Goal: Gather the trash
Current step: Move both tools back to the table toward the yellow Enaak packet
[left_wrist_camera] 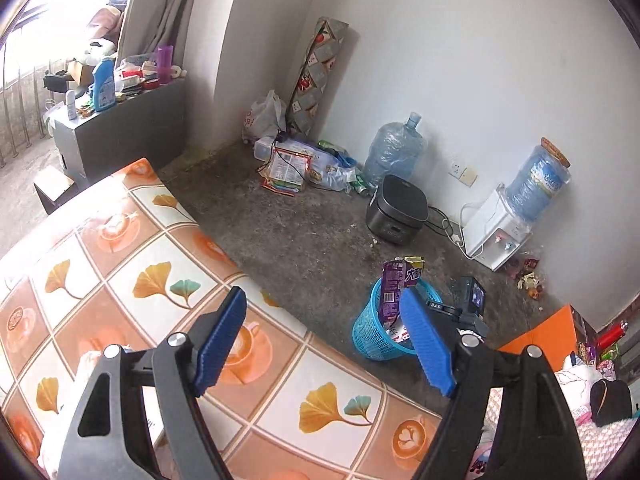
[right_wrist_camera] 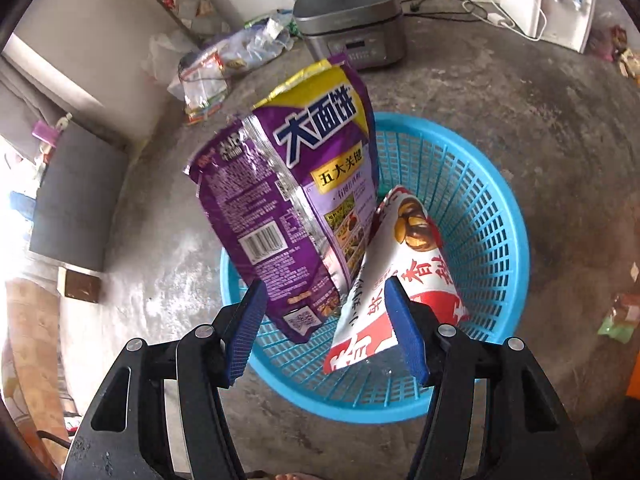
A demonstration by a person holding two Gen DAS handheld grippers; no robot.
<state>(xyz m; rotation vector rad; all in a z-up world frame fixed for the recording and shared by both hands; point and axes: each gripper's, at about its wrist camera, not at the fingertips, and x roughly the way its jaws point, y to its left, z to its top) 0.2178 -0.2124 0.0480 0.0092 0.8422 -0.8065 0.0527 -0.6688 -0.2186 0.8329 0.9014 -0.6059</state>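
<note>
Here the purple snack bag (right_wrist_camera: 296, 200) stands upright in the blue basket (right_wrist_camera: 480, 208), just ahead of the right gripper (right_wrist_camera: 326, 322), jaws spread, touching nothing; the left gripper (left_wrist_camera: 326, 344), also spread, hangs farther off.

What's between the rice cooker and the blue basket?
Bare concrete floor only. The left wrist view shows nothing lying between the rice cooker and the blue basket.
</note>
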